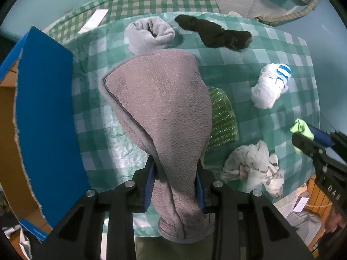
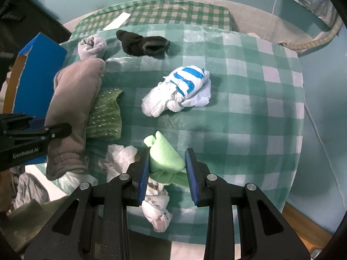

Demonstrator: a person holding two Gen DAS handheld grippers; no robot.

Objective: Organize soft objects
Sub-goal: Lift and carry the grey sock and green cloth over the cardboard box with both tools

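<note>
The left gripper [image 1: 176, 173] is pointing down and its blue pads [image 1: 150, 186] are pressing from both sides on a grey fleece mitten [image 1: 160, 108], which is hanging above the checked tablecloth [image 1: 260, 65]. The right gripper [image 2: 167, 166] is also pointing down, and its jaws are clamping a folded piece of light green foam [image 2: 166, 156], lifted a little over the cloth.

Just under the grippers, near the front edge of the table, a crumpled white plastic bag [image 1: 253, 169] is lying. Beside the mitten and partly hidden by it, a green glittering scouring cloth [image 2: 106, 117] is lying flat. A little farther, a white bag with blue stripes [image 2: 182, 91], tied in a bundle, is resting alone in the middle of the table.

At the left edge, a cardboard box with a blue flap [image 1: 47, 108] is standing open. At the far side, a rolled light grey sock [image 1: 149, 34] and a black sock bundle [image 1: 216, 33] are lying near each other, not touching. Behind them a white strip [image 1: 93, 20] is lying on a second checked cloth.
</note>
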